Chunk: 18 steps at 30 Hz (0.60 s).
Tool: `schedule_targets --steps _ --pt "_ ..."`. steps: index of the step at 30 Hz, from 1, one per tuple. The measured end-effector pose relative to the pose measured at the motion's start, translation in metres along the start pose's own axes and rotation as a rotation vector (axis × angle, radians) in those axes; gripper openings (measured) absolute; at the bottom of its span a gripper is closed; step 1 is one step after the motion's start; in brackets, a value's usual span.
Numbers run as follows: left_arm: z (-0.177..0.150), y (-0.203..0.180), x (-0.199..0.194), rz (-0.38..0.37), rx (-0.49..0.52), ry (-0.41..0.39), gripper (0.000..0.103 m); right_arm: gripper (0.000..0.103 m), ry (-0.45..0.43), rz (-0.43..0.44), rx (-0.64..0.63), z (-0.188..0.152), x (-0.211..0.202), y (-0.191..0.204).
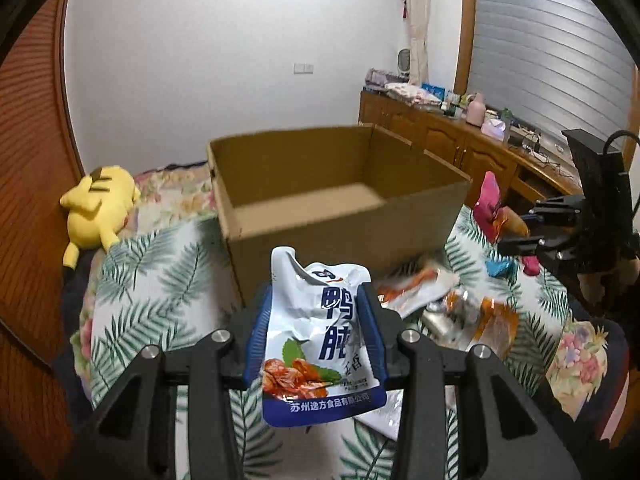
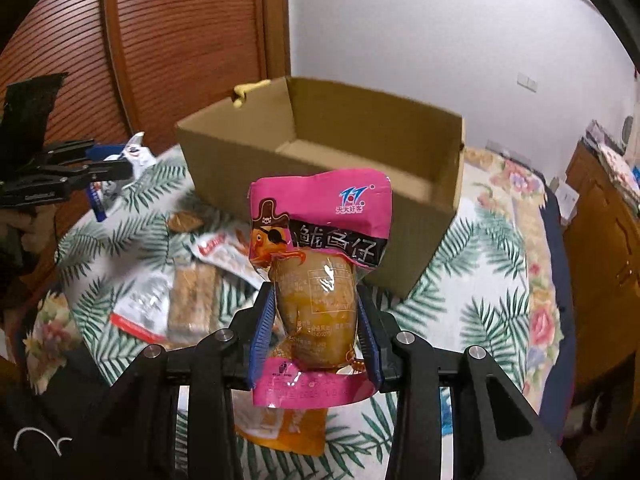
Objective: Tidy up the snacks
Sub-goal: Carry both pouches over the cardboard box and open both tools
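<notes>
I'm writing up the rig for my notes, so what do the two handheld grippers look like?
Both match: the left gripper and the right gripper have black angular linkage frames with round silver bolt heads, and each has two fingers faced with ribbed blue pads. Seen from the left wrist camera, the right gripper has a black block on top with a black cable looping from it.

Plain brown cardboard box (image 1: pixel 340 200), unprinted inside and out. Before the box, white and blue snack pouch (image 1: pixel 320 344) with dark blue lettering, a green leaf and reddish-orange food pictured. Right of the box, magenta-pink squid packet (image 2: pixel 320 280), black band with white characters, clear amber window. Under the box, white bedspread (image 1: pixel 160 288) patterned with green palm fronds, floral border in pink and yellow. Left of the box, bright yellow plush toy (image 1: pixel 96 208) with dark brown stripes. Blue finger pads (image 1: pixel 370 336) on black gripper frames.
</notes>
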<state>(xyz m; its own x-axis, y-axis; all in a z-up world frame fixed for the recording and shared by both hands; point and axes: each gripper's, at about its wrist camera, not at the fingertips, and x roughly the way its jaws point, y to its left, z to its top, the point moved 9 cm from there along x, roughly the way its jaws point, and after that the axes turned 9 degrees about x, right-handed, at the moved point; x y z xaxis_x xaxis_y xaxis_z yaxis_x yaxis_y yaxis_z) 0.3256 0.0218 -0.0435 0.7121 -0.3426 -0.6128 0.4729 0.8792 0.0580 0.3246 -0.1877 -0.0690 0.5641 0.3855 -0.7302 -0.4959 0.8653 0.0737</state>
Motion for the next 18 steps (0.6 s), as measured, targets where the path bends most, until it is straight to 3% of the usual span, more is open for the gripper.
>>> schedule_targets --steps 18 --pt "0.081 0.022 0.020 0.070 -0.034 -0.114 0.041 0.039 -0.139 0.003 -0.015 0.084 0.010 0.022"
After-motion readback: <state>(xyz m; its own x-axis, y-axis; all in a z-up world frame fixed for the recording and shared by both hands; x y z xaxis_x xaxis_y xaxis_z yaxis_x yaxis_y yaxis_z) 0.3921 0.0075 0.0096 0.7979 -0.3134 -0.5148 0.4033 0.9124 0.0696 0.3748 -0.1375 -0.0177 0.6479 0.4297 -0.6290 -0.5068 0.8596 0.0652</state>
